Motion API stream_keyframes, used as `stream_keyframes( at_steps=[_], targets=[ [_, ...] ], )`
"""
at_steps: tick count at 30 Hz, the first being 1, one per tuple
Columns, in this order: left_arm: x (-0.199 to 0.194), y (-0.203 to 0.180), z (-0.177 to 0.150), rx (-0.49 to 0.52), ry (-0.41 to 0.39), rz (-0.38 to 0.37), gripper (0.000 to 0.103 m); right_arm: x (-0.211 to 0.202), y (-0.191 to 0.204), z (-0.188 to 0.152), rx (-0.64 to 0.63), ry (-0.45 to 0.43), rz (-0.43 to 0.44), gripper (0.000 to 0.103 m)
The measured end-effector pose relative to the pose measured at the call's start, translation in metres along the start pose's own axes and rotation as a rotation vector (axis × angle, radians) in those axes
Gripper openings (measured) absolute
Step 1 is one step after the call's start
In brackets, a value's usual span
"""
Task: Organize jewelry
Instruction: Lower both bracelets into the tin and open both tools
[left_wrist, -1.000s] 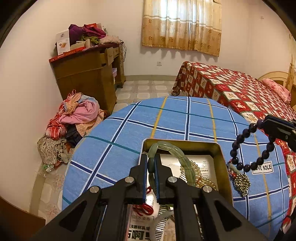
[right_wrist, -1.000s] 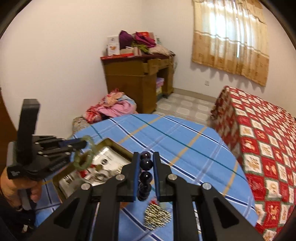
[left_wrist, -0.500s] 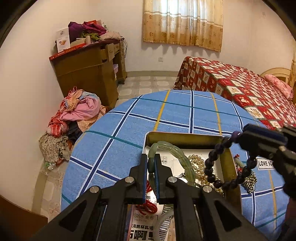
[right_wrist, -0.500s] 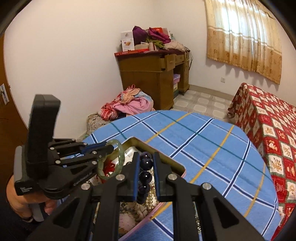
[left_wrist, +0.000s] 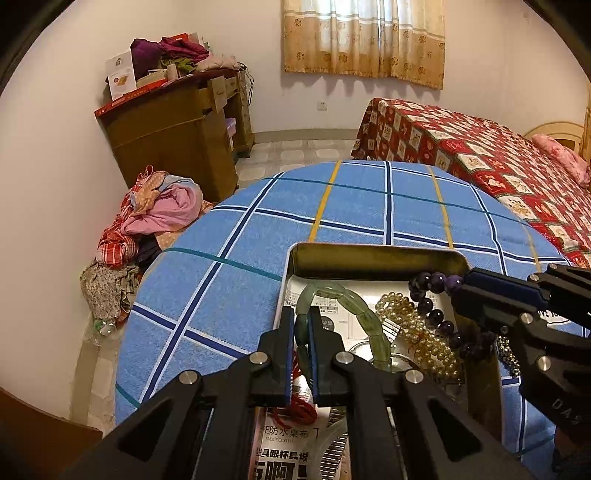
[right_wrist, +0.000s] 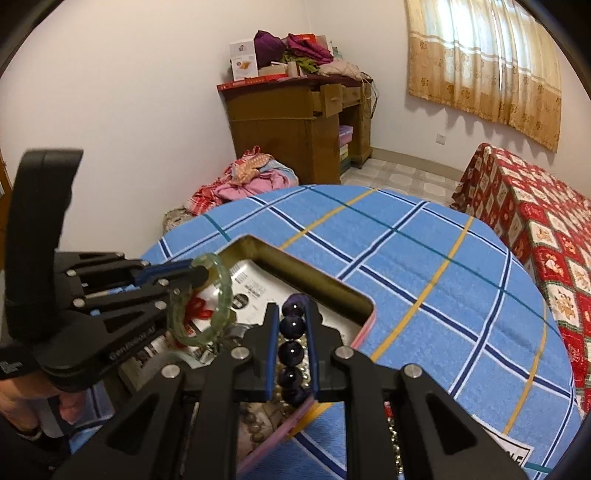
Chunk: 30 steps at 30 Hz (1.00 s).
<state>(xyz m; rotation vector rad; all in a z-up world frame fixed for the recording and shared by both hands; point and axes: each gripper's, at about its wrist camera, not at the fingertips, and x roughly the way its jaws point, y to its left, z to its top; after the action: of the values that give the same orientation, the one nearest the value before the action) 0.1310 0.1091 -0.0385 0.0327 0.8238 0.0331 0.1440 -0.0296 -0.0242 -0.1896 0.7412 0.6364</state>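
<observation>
In the left wrist view, the left gripper (left_wrist: 301, 325) sits at bottom centre with its fingers nearly together, pinching a green bangle (left_wrist: 345, 301) by its near side; the rest of the bangle loops up and to the right, over the tin (left_wrist: 373, 254) in the lower middle of the frame. Gold beads (left_wrist: 413, 332) lie inside the tin, just right of the bangle. The right gripper (left_wrist: 461, 286) reaches in from the right edge, fingers narrow and clamped on a dark bead bracelet (left_wrist: 430, 306), which hangs from its tips over the tin's right side. In the right wrist view that bracelet (right_wrist: 291, 345) runs straight down between the two fingers at bottom centre, above the tin's pink-edged corner (right_wrist: 364, 332). The tin rests on a blue checked cloth (left_wrist: 229, 266).
</observation>
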Motion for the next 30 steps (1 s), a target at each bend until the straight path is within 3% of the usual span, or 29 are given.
stream_keyframes(
  at_steps=[8,10,12,16,17,20,30],
  targets=[
    [0.002,-0.003,-0.003,0.003,0.011,-0.006,0.008,0.001,-0.002,-0.001,-0.008,0.008,-0.016,0.022],
    [0.001,-0.002,-0.003,0.000,0.014,-0.004,0.009,0.002,-0.002,-0.002,-0.005,0.008,-0.023,0.037],
    [0.000,-0.002,-0.002,-0.005,0.009,-0.001,0.019,0.000,-0.004,-0.003,0.003,0.000,-0.028,0.045],
    [-0.004,-0.002,-0.002,-0.015,-0.001,-0.024,0.027,-0.004,-0.009,-0.005,0.020,-0.006,-0.036,0.045],
    [-0.005,-0.004,-0.002,-0.013,-0.004,-0.019,0.032,-0.005,-0.010,-0.005,0.024,-0.006,-0.037,0.045],
    [-0.009,-0.007,-0.003,-0.014,-0.020,0.021,0.071,-0.004,-0.011,-0.006,0.022,-0.001,-0.040,0.045],
    [-0.009,-0.001,-0.004,-0.035,-0.025,0.039,0.073,-0.004,-0.007,-0.009,0.020,0.003,-0.032,0.047]
  ],
)
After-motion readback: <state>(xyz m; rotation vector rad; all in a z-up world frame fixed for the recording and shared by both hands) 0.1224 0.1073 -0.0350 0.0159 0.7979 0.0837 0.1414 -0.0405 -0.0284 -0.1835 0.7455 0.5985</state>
